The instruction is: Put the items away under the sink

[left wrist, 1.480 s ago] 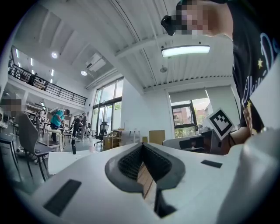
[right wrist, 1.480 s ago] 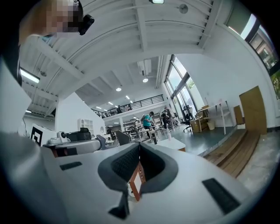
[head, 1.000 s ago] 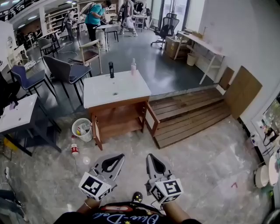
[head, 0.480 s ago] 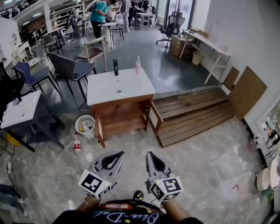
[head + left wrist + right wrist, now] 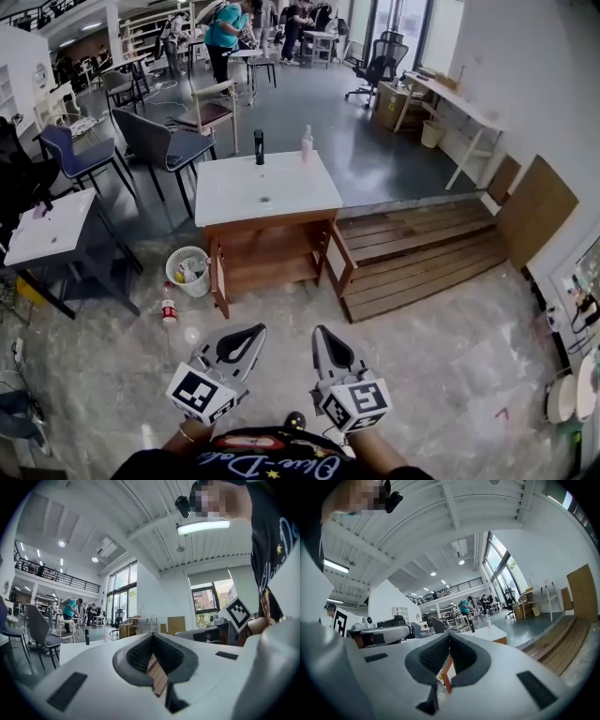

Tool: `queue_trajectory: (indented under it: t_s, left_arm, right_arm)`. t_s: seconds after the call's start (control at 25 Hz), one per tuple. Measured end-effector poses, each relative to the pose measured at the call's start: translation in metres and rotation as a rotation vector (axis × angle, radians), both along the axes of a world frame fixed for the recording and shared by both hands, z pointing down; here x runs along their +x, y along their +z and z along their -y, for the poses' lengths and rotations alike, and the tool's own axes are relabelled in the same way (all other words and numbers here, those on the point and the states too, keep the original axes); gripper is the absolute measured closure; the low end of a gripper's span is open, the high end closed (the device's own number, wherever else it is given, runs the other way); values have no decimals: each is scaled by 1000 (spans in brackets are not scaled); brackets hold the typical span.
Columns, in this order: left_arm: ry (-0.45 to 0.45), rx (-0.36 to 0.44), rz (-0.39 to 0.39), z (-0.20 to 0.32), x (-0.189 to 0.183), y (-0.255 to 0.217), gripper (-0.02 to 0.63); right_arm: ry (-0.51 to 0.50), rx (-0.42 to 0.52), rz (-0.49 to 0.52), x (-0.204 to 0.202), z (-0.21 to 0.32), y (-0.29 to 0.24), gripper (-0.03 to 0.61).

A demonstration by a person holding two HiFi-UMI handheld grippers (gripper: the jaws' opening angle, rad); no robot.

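Standing at 12 o'clock, doors open: sink cabinet (image 5: 272, 251). Pale bottle (image 5: 307, 145) on its top, beside black faucet (image 5: 259, 147). White basket (image 5: 190, 272) and red-label bottle (image 5: 169, 310) on floor at 10 o'clock. Left gripper (image 5: 251, 331) and right gripper (image 5: 321, 334) at 6 o'clock: fingers pressed together, empty.

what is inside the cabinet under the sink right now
The cabinet has both doors open, and the wooden shelf that shows looks bare. The white sink top shades the upper part, so the back corners cannot be made out.
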State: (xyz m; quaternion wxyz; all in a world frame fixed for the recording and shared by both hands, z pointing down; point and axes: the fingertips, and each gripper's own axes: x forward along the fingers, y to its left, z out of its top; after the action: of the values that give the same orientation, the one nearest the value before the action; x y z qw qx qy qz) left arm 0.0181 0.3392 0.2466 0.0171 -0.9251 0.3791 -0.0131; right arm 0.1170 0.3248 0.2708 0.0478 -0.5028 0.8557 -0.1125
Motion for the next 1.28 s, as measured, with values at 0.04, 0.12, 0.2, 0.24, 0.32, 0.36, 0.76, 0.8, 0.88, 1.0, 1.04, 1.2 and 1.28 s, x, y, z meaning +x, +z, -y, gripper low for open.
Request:
queue_trajectory:
  t_s: [0.04,0.12,0.2,0.24,0.32,0.36,0.76,0.8,0.88,1.0,1.04,1.2,1.28]
  left_arm:
    - [-8,0,3,1,-1,0,606]
    - [-20,-4,11,4,-1,1,606]
    - [-34,-9,15,6,2,2,606]
    - [-40,-11,13,8,3,2,606]
    - [-48,-13,9,11,8,1,606]
    - [-51,-11,9,13,12,1,606]
    - [-124,-19,13,15,20,10,606]
    - [-125,-20,13,15,21,10,606]
    - [-121,-16,15,16,23,10,606]
    - [-103,-12,20,21,27,9,606]
    - [-96,-12,18,23,29,9,606]
    - [-58,-7,3,34,35,9,606]
    - [-41,-2,-3,40,37,9,606]
  right_arm:
    - [-6,1,1,-1,2,0,571]
    - [-17,-3,0,0,7,0,571]
    - [-31,-15,-7,3,11,1,571]
    - [-38,-17,-11,5,13,0,571]
    - [-52,-9,-13,9,17,-1,571]
    - [-57,-7,-14,11,19,-1,571]
    - [-91,-10,52,24,27,6,571]
    - [-90,-10,55,25,27,7,571]
    - [-87,-10,58,27,28,8,571]
    - [-78,-7,52,30,30,9,571]
    - [-72,-9,51,31,31,9,571]
    - [-39,-14,43,35,33,7,571]
    - [-26,-34,24,34,34,5,571]
